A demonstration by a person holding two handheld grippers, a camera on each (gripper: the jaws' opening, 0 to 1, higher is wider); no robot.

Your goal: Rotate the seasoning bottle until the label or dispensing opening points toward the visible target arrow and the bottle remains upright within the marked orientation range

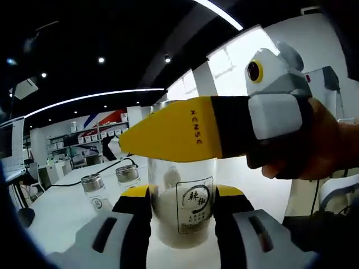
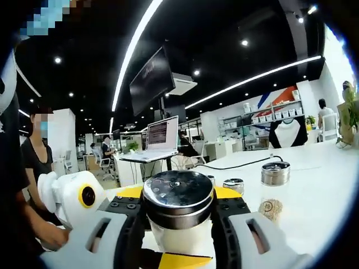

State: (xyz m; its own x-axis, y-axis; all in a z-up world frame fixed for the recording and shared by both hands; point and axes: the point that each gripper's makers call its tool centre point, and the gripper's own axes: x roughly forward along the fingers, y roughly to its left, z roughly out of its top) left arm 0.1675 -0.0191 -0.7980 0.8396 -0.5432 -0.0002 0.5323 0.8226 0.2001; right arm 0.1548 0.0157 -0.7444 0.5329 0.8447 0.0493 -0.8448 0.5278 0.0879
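Left gripper view, both tongs [image 1: 182,210] clamping seasoning bottle [image 1: 184,216]

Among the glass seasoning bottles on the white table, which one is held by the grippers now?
The bottle with the round printed label, holding white contents, sits between the left gripper's jaws. The two small metal-capped jars stand free behind it.

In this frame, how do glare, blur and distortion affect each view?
Left gripper view: the window behind the bottle blows out white, though its label stays legible. Right gripper view: ceiling light strips bow with fisheye distortion; the bottle's metal cap is sharp.
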